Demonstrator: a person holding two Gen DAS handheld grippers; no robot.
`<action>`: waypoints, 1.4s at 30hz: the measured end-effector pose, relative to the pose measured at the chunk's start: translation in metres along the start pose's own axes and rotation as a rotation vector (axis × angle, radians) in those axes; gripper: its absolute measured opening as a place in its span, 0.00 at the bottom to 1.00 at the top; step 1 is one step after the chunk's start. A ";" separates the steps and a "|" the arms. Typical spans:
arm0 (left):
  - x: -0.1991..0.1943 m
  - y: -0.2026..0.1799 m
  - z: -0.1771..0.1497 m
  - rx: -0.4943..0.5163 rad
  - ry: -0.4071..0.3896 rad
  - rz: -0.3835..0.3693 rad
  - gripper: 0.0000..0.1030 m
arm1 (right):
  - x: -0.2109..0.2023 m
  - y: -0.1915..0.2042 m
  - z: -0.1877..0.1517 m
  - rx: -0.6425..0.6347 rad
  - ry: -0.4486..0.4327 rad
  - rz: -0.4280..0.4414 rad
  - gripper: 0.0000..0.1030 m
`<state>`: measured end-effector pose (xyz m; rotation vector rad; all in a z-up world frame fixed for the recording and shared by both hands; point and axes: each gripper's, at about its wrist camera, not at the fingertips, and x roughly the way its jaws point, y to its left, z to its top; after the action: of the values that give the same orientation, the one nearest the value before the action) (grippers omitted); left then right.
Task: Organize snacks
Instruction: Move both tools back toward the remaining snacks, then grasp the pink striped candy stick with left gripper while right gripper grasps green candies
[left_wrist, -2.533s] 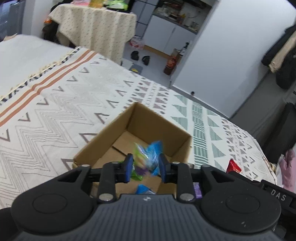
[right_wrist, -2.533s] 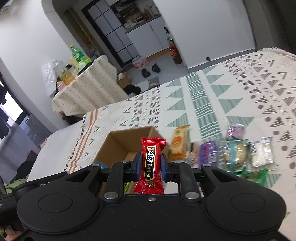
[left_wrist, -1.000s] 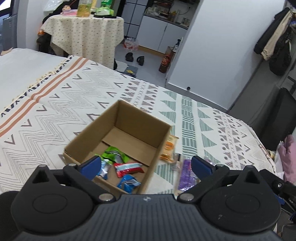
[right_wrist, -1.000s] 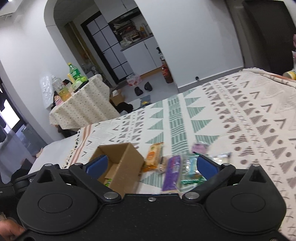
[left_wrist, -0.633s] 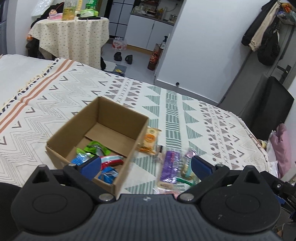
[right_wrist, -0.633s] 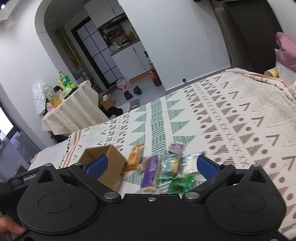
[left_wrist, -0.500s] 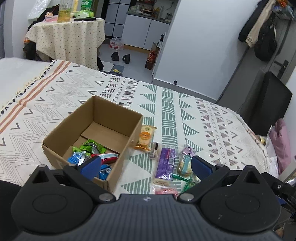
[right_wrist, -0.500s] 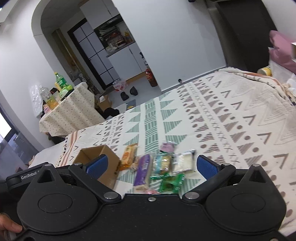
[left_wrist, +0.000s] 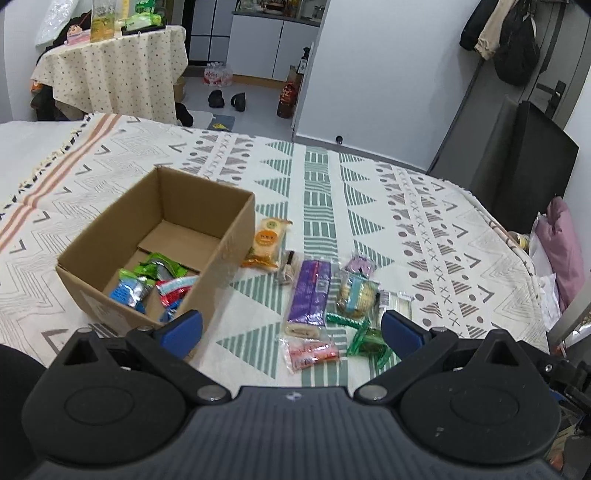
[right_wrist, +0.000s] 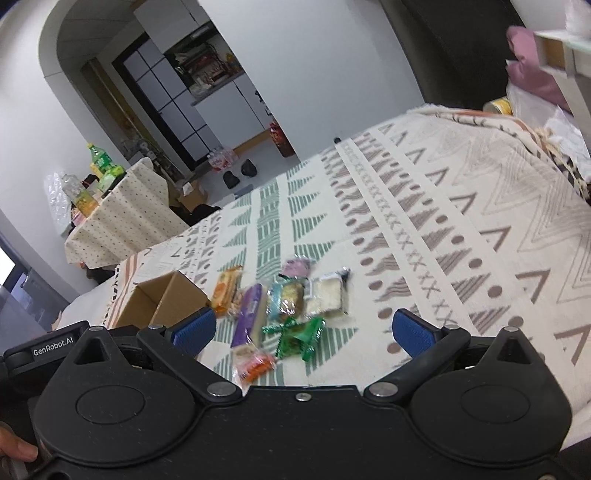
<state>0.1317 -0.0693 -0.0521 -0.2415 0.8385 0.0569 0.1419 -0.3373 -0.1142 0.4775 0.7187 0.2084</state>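
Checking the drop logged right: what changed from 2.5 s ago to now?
Both grippers let go: the left gripper released its blue-green packet, the right gripper its red packet, which now lies in the cardboard box. Both opened wide and pulled back toward the loose snacks on the blanket. The box and the purple bar look unmoved.

Left hand-held gripper at bottom of frame, blue fingers spread wide, holding nothing. Cardboard box centre-left on the patterned bed cover — several wrapped snacks in its near end. Right of the box, loose snacks: orange packet, purple bar, round biscuit pack, green wrappers, pink packet.
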 end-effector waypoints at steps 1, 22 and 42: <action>0.002 -0.001 -0.001 0.000 0.005 -0.001 0.99 | 0.000 -0.002 -0.001 0.010 0.000 0.000 1.00; 0.103 -0.009 -0.025 -0.036 0.177 -0.054 0.69 | 0.072 -0.014 -0.005 0.087 0.176 -0.028 0.73; 0.150 -0.013 -0.036 -0.045 0.248 -0.016 0.47 | 0.148 -0.002 -0.010 0.139 0.272 -0.020 0.68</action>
<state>0.2075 -0.0967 -0.1843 -0.3017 1.0829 0.0312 0.2448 -0.2851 -0.2077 0.5807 1.0083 0.2072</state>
